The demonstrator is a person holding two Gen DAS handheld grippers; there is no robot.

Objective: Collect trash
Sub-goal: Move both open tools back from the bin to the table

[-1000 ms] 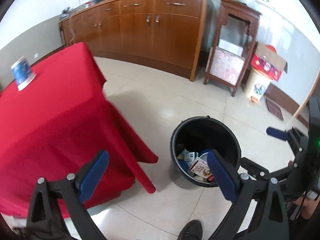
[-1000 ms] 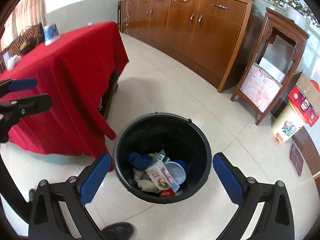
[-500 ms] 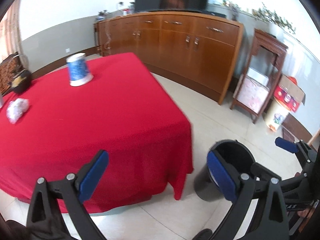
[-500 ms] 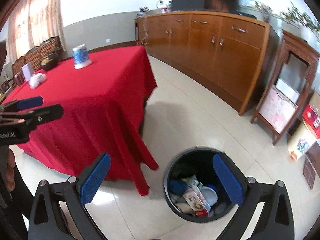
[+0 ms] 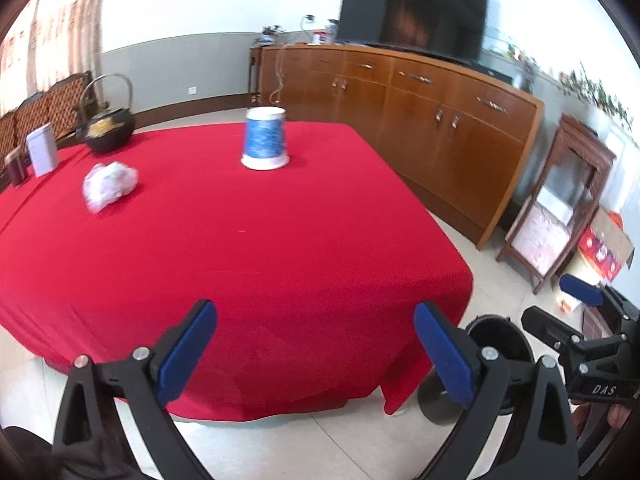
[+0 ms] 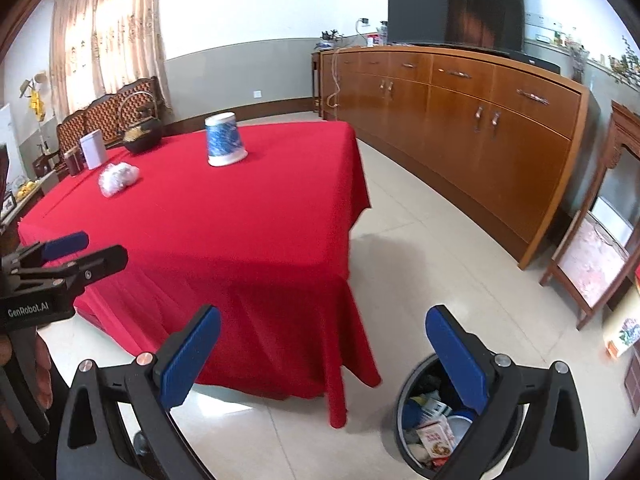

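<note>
Currently the left gripper (image 5: 314,344) and right gripper (image 6: 322,354) both stand wide apart, holding nothing. An inverted paper cup (image 5: 264,137) and a crumpled wad (image 5: 109,186) sit on the red table (image 5: 280,240); both likely light and crushable, so grip mid-body gently. Only the right view shows the bin's (image 6: 404,396) contents.

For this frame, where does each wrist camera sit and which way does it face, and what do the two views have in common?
Left wrist: sits on the left tongs, open and empty, facing across the red-clothed table; the right tongs show at the right edge.
Right wrist: sits on the right tongs, open and empty, facing the table's corner and the black round trash bin on the floor; the left tongs show at the left edge.
Shared: the upside-down blue-and-white paper cup, the crumpled white wad, the bin and the wooden sideboard.
</note>
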